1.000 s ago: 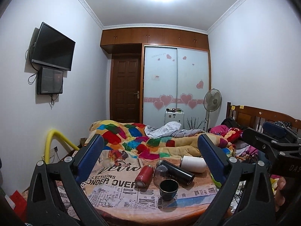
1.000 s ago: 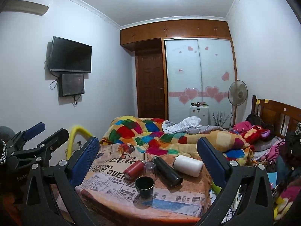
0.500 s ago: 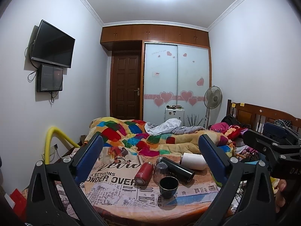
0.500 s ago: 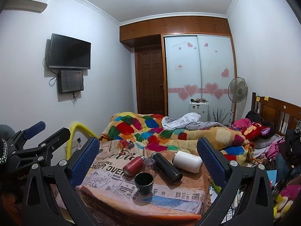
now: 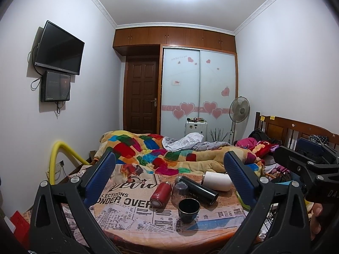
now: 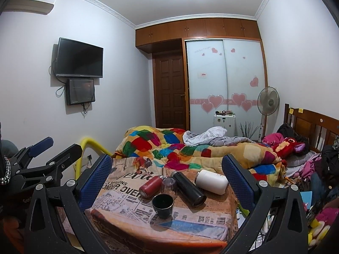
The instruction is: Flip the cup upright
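Observation:
On a small table covered with a newspaper-print cloth [image 5: 118, 199] [image 6: 118, 199] stand or lie several cups. A dark cup [image 5: 189, 207] [image 6: 162, 205] stands upright near the front. A clear glass [image 5: 180, 190] [image 6: 168, 184] stands mouth down behind it. A red flask [image 5: 161, 194] [image 6: 150, 186], a black flask [image 5: 197, 189] [image 6: 188, 188] and a white flask [image 5: 216, 181] [image 6: 211, 181] lie on their sides. My left gripper [image 5: 169, 171] and my right gripper [image 6: 166, 169] are both open and empty, held back from the table.
A bed with a colourful quilt [image 5: 169, 152] lies right behind the table. A yellow tube [image 5: 61, 150] arches at the left. A wooden headboard [image 5: 292, 131] and piled clothes are at the right. The right gripper's body [image 5: 313, 169] shows at the left view's right edge.
Both grippers have drifted slightly, so the table sits a little higher and nearer in both views. The cups have not moved. Both grippers stay open.

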A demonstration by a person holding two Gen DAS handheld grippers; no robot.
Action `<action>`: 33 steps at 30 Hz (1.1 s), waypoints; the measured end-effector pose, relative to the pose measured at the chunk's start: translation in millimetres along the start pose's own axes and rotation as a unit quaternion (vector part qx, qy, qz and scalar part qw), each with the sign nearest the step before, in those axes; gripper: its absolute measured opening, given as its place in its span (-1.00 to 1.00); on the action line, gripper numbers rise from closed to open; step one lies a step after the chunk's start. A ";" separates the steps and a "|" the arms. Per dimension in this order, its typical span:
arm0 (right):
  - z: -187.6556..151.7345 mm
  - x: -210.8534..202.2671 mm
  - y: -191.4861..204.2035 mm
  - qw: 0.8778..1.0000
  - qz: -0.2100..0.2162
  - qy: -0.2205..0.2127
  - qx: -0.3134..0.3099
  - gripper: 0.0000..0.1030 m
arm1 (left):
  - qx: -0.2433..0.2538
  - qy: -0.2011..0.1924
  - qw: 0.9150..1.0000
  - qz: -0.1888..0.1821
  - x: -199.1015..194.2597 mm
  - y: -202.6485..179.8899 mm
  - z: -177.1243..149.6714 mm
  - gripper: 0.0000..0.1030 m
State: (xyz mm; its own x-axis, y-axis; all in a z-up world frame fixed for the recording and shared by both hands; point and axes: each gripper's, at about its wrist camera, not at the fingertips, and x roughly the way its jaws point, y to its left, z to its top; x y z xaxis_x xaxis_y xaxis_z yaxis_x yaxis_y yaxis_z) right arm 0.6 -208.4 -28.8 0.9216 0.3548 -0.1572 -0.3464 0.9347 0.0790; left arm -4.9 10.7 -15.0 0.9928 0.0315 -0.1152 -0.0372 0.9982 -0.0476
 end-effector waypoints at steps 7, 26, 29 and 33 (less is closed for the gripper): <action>0.6 -0.5 0.3 1.000 0.000 0.000 0.000 1.00 | -0.004 0.005 1.000 -0.004 3.2 -1.7 -0.9 0.99; 1.3 -1.4 0.6 1.000 -0.003 -0.001 -0.003 1.00 | -0.008 0.004 1.000 -0.009 3.9 -2.3 0.9 0.99; 1.1 -1.4 0.5 1.000 -0.003 -0.001 -0.004 1.00 | -0.008 0.004 1.000 -0.009 3.9 -2.0 0.9 0.99; 1.8 -1.1 0.0 1.000 -0.003 0.000 -0.004 1.00 | -0.009 0.005 1.000 -0.012 4.2 -3.6 1.1 0.99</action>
State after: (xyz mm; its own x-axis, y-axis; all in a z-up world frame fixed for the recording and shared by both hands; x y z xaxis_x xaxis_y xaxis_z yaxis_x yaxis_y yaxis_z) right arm -0.1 -208.9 -26.9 0.9240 0.3485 -0.1571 -0.3415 0.9372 0.0707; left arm -0.5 7.2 -14.2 0.9922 0.0068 -0.1242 -0.0153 0.9976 -0.0679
